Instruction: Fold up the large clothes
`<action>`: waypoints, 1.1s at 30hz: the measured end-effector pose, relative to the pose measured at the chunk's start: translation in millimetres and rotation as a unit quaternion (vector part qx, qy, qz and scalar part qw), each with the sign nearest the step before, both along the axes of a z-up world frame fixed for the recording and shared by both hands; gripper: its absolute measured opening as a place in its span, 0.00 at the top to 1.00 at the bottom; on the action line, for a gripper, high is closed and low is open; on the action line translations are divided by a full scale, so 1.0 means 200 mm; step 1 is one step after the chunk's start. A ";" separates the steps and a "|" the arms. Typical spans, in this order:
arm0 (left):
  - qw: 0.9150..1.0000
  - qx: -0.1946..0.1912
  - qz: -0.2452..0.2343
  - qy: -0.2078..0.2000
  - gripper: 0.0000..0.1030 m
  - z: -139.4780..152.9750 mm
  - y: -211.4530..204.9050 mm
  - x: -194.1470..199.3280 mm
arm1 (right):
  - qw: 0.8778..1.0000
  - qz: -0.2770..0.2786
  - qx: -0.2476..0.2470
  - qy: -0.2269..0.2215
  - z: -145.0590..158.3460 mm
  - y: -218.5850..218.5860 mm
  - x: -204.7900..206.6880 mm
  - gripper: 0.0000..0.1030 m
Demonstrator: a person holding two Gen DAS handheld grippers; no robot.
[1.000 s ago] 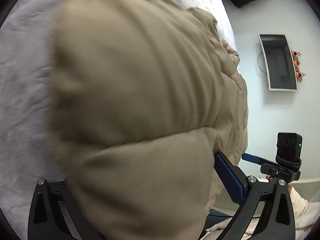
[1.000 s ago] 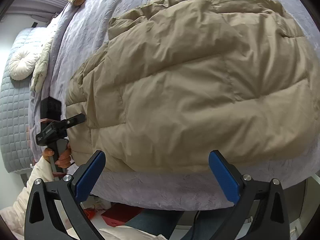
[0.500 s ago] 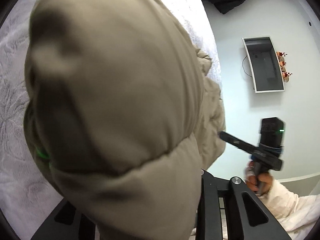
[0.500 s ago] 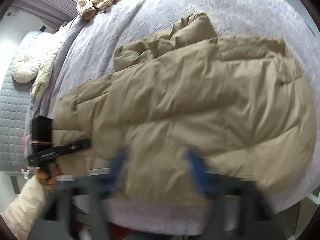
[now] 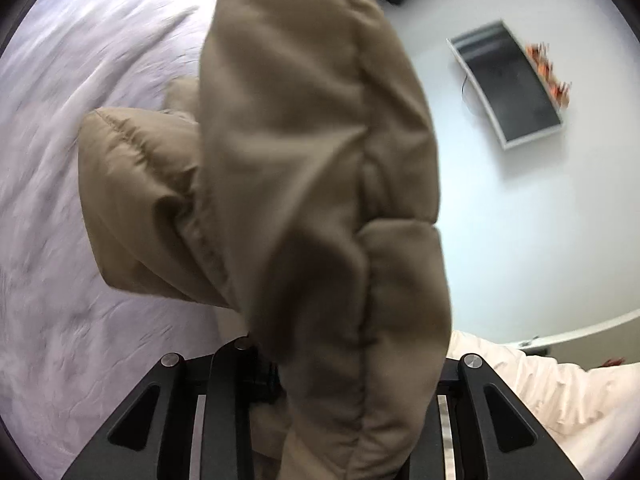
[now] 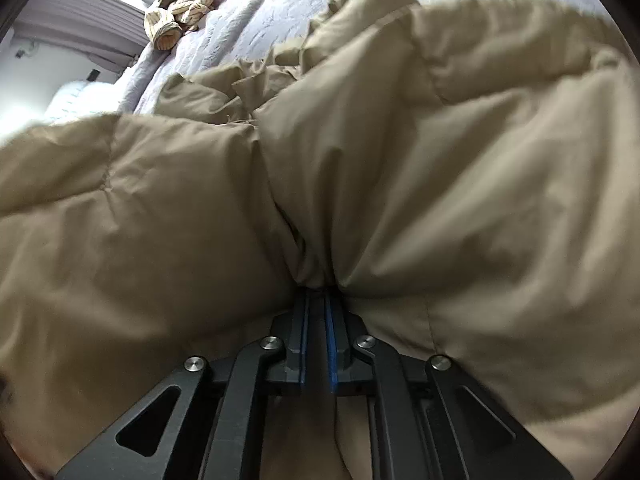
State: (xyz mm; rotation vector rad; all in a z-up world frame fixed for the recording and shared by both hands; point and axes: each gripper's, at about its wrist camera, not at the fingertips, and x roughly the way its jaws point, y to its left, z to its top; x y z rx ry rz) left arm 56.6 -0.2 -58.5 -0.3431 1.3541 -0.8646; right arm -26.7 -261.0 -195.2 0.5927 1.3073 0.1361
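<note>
Claws: right claw [image 6: 317, 292] clamps puffer jacket [image 6: 440, 184] hem; left claw [image 5: 320, 360] grips lifted jacket edge | bedspread [image 5: 80, 320] bare leftward

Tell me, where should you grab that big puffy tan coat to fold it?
Grip the puffy tan coat by its near edge, coming from the bedside. It lies spread across the bed, and that edge pinches thin, as in the right gripper.
</note>
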 end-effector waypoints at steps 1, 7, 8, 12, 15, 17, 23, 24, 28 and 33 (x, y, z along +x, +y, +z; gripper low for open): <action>1.000 0.012 -0.005 -0.004 0.70 0.02 -0.10 -0.01 | 1.000 -0.001 0.009 0.002 -0.02 -0.01 0.00 0.94; 0.997 0.073 -0.014 -0.022 0.70 0.05 -0.50 -0.05 | 0.995 -0.024 0.097 0.017 -0.13 -0.14 -0.01 0.98; 0.996 0.080 -0.014 -0.023 0.70 0.05 -0.55 -0.05 | 0.994 -0.028 0.108 0.020 -0.15 -0.16 -0.01 0.98; 0.994 0.106 -0.013 -0.029 0.70 0.07 -0.64 -0.04 | 0.985 -0.045 0.162 0.046 -0.17 -0.25 -0.01 0.98; 0.991 0.131 -0.017 -0.025 0.70 0.05 -0.67 -0.09 | 0.979 -0.051 0.192 0.047 -0.10 -0.38 -0.07 0.97; 0.989 0.145 -0.022 -0.024 0.70 0.03 -0.75 -0.10 | 0.979 -0.057 0.195 0.031 -0.02 -0.49 -0.13 0.96; 0.989 0.136 -0.053 -0.014 0.26 -0.10 -1.01 -0.18 | 0.978 -0.121 0.169 -0.005 0.19 -0.92 -0.41 0.64; 0.989 0.133 -0.062 -0.017 0.21 -0.13 -1.05 -0.18 | 0.978 -0.130 0.165 -0.007 0.20 -0.96 -0.45 0.64; 0.990 0.111 -0.085 -0.002 0.11 -0.27 -1.21 -0.17 | 0.980 -0.158 0.123 -0.010 0.29 -1.12 -0.65 0.56; 0.993 0.083 -0.072 0.050 0.06 -0.36 -1.24 -0.07 | 0.985 -0.147 0.080 -0.027 0.39 -1.18 -0.85 0.41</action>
